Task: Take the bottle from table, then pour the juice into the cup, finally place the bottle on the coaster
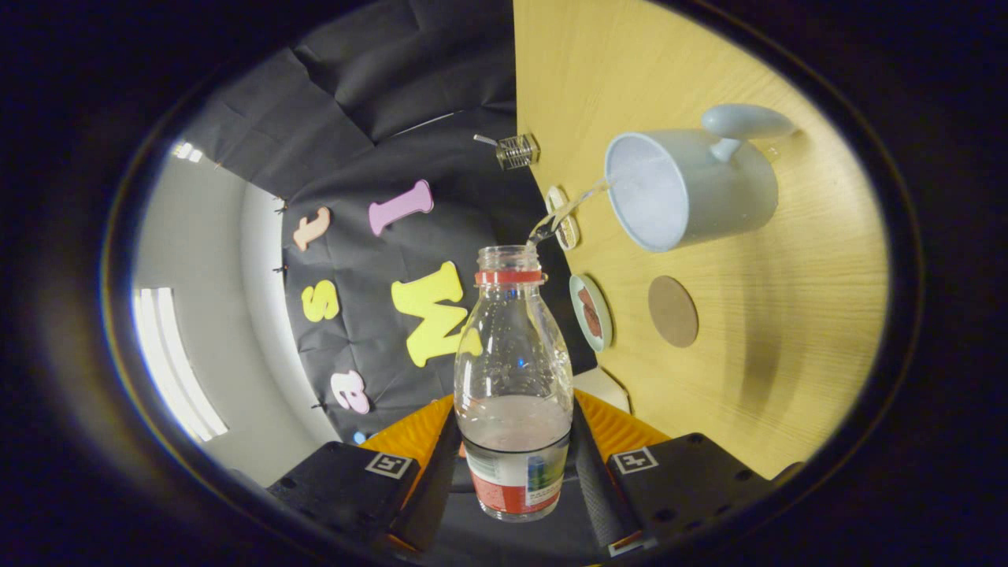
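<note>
My gripper (516,465) is shut on a clear plastic bottle (513,354) with a red neck ring and a red and white label. The whole view is rolled sideways, so the bottle is tipped over for pouring. A thin stream of pale juice (568,211) arcs from the bottle's open mouth into the light blue cup (693,185), which stands on the wooden table (787,315) beyond the fingers. Some juice lies pooled in the bottle near the fingers. A round brown coaster (673,311) lies on the table between the cup and the gripper.
A round disc (591,311) with a teal rim and another pale disc (563,216) sit at the table's edge by the cloth wall. A small wire-wrapped glass jar (517,151) stands at the table's far corner.
</note>
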A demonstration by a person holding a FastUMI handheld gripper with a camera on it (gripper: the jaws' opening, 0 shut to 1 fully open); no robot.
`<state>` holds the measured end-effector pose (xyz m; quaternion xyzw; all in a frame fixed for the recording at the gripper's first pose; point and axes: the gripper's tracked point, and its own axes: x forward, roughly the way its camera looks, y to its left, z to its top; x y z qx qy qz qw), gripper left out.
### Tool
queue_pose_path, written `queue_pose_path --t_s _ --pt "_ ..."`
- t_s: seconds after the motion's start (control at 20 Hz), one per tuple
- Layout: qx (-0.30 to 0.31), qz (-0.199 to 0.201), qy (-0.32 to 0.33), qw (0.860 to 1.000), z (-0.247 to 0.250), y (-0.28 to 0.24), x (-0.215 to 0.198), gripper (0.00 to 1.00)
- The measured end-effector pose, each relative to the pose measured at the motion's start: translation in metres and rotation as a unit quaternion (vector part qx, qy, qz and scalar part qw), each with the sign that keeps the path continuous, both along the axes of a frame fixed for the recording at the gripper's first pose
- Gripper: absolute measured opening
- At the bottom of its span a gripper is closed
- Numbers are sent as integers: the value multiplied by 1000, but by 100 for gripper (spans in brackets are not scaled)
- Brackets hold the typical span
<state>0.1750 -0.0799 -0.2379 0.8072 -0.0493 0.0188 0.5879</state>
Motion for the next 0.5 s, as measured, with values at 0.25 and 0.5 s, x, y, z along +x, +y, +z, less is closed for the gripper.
queue_pose_path --t_s 0.25,0.5 --pt "6 0 -11 1000 6 1 2 77" --pt "34 -4 -25 999 19 4 -1 77"
